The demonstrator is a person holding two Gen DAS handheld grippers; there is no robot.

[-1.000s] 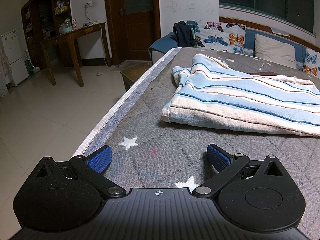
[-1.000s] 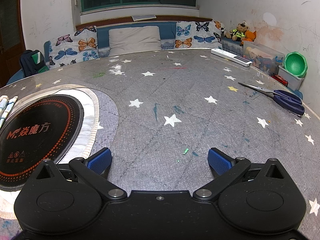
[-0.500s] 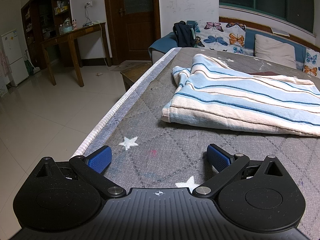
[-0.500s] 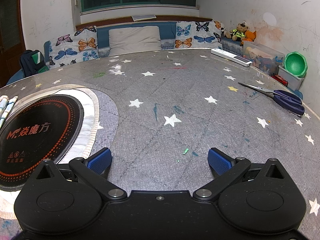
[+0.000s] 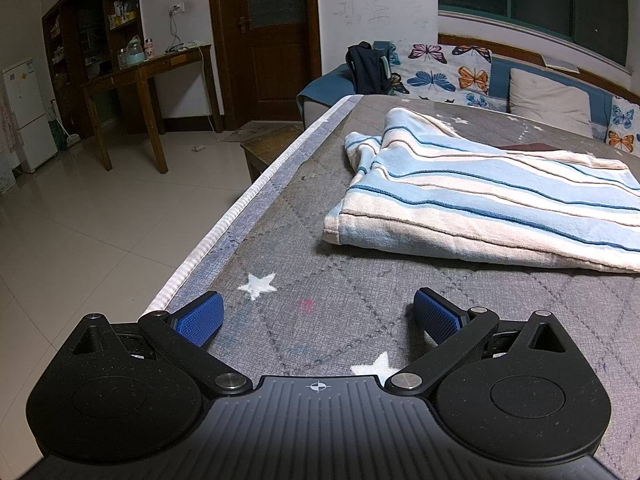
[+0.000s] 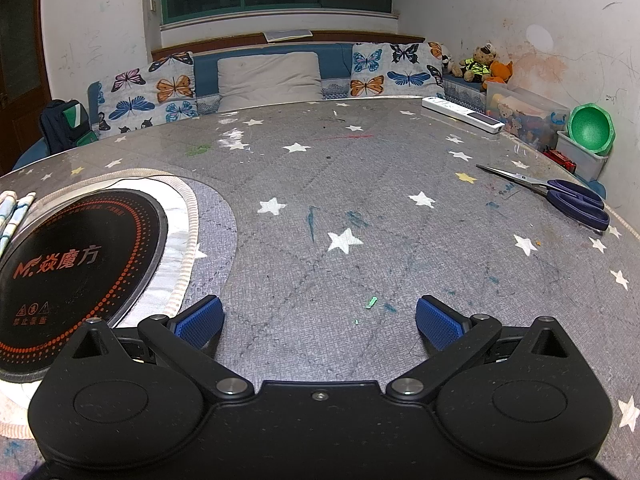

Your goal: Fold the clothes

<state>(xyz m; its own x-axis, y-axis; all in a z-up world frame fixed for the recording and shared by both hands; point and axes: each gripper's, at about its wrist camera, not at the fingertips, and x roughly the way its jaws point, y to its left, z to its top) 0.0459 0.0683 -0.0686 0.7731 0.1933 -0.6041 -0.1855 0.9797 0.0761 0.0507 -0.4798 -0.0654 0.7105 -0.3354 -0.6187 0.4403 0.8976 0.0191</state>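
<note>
1. Nothing has shifted since the earlier frames: both tongs sit where they were, garment undisturbed.
2. Left gripper (image 5: 316,314): jaws spread wide, holding nothing, low over the table (image 5: 400,288) near its left edge.
3. Right gripper (image 6: 318,314): same, spread wide, nothing held, beside the induction hob (image 6: 76,264).
4. Striped garment (image 5: 480,204) lies ahead of my left tong, partly folded, apart from it.
5. Step, by my judgement: pre-grasp. Next: reach fwd, pinch the near hem corner, w/ right tong brought across.

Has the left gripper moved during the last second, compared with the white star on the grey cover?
No. The left gripper sits where it was: the white star keeps its place just ahead of the left blue finger.
</note>
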